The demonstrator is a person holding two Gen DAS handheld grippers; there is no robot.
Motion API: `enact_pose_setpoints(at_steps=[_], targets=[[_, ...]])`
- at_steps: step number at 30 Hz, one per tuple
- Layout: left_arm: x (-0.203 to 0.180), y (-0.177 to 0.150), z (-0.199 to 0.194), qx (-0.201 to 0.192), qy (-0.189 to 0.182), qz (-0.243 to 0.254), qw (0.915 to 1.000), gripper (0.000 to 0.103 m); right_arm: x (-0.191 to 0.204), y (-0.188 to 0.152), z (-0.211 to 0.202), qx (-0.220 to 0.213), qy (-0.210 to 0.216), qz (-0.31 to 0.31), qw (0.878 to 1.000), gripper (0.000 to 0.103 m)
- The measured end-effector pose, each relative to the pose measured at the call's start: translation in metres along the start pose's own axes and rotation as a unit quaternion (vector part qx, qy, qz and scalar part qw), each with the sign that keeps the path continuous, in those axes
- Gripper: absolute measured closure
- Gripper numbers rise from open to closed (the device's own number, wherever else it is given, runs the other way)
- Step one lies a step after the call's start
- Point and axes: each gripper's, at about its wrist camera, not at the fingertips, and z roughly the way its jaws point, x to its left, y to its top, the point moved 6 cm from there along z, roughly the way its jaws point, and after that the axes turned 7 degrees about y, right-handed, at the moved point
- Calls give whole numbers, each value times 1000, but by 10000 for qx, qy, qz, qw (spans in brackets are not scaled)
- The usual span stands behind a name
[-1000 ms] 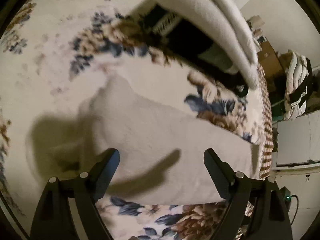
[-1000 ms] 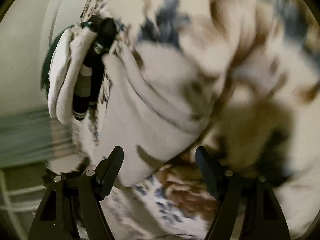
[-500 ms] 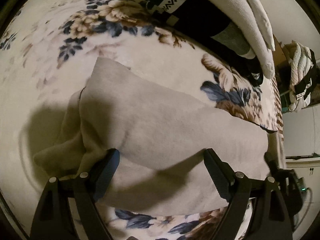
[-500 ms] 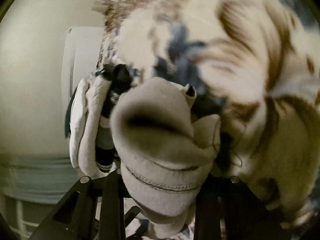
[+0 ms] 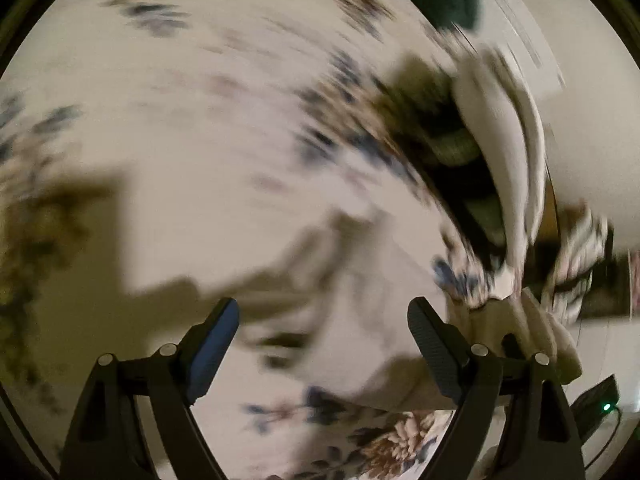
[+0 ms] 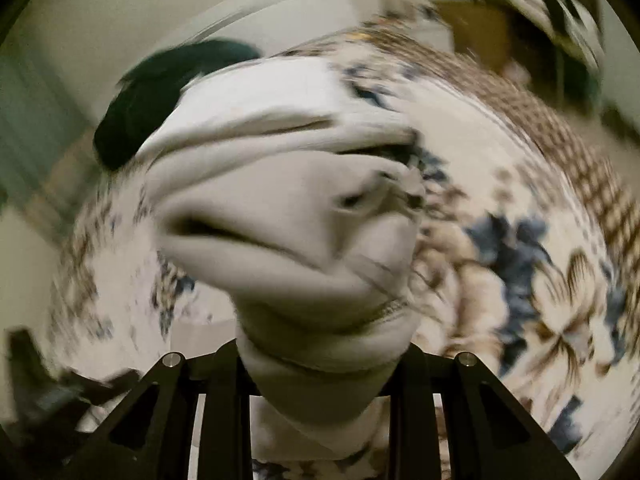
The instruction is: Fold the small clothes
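Note:
A beige fleece garment (image 6: pixel 288 208) hangs bunched from my right gripper (image 6: pixel 320 380), whose fingers are shut on its hemmed edge; it fills the middle of the right wrist view, lifted above the floral bedspread (image 6: pixel 520 220). In the blurred left wrist view my left gripper (image 5: pixel 324 344) is open with nothing between its fingers, over the bedspread (image 5: pixel 200 120). Beige cloth (image 5: pixel 532 332) shows bunched just beyond its right finger, with more of it spread in shadow below.
A pile of clothes lies at the bed's far side: a white folded garment (image 5: pixel 504 128) over dark ones, with a dark green item (image 6: pixel 160 92) behind. Light walls and furniture stand past the bed's edge.
My right gripper shut on the beige garment and raised it off the bed while rolling. My left gripper, still open, swept sideways off the garment, so mostly bare bedspread lies beneath it.

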Motion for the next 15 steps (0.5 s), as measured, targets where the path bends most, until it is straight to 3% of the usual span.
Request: enact_pose_setpoints(at_steps=[3,7,12,15], targets=[[46,11,-27,-212,126,-426,9988,17,55,-22,15,132,-198,-944,9952,74],[85,17,-49,-421,299,-644,9966,17,120,-62,45,395,-248,-2055,9775,74],[86,22,-51,-495,313,-486,9971,17,159,-122,75,994,-293,-3175,9426,68],[69,25,-45,-466,203,-306,9982,17,165,-135,68,1285,223,-3412,9309,51]])
